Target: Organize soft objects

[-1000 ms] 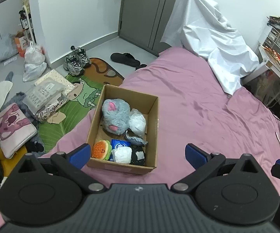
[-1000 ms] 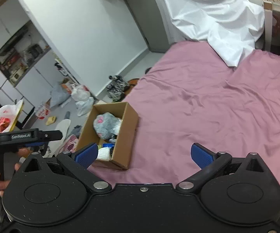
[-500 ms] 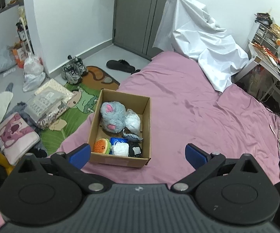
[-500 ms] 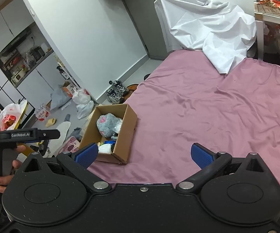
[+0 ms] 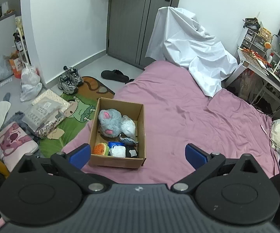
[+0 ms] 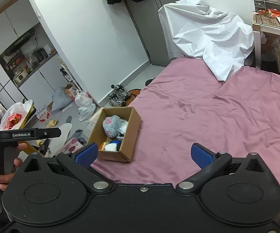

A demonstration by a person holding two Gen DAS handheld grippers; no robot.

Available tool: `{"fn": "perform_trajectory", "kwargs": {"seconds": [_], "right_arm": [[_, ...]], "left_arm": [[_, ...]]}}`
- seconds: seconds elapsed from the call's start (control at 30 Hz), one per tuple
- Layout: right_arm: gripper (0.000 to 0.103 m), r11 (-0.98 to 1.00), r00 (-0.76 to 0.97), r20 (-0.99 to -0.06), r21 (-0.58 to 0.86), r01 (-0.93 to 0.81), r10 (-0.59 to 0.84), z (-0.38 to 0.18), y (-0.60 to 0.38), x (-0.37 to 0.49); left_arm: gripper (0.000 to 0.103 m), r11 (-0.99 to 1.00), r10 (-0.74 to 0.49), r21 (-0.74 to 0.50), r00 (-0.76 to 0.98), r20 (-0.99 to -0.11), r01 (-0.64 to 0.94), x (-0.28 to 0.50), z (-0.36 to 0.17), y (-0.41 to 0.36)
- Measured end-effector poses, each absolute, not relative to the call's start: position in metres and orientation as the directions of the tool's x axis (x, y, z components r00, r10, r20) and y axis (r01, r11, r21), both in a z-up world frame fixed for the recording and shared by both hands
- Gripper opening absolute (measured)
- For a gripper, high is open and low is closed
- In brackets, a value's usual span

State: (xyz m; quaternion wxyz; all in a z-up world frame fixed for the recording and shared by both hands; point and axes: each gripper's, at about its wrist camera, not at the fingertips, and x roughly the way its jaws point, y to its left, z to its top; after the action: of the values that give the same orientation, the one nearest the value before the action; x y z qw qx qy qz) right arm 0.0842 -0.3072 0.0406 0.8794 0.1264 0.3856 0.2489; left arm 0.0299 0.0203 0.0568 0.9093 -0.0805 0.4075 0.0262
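Observation:
A cardboard box stands on the pink bed near its left edge. In it lie a grey plush toy, a white bagged item, an orange burger plush, a blue packet and other small soft things. The box also shows in the right wrist view. My left gripper is open and empty, held well above and short of the box. My right gripper is open and empty, further back and to the box's right.
The pink bed spreads right of the box. A white sheet covers something at its far end. Cushions, bags, a green mat and shoes lie on the floor at left. A desk stands at right.
Both grippers have pulled back and risen; the box looks smaller and more of the room shows. Both stay open and empty.

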Motion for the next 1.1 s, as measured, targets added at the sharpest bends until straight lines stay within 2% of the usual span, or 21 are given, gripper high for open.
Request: {"fn": "perform_trajectory", "kwargs": {"seconds": [0.3,1.1], "right_arm": [[0.103,0.835,0.585,-0.599,0.446,-0.323,0.547,0.046,-0.301,0.074],[0.103,0.841,0.562,-0.627,0.434,-0.323,0.539,0.046,-0.291,0.074]], "left_arm": [[0.102,0.989,-0.039,-0.124,0.667,-0.744,-0.080,0.018,0.057,0.019],[0.102,0.989,-0.051,-0.132,0.673,-0.737,-0.069,0.016,0.061,0.018]]}}
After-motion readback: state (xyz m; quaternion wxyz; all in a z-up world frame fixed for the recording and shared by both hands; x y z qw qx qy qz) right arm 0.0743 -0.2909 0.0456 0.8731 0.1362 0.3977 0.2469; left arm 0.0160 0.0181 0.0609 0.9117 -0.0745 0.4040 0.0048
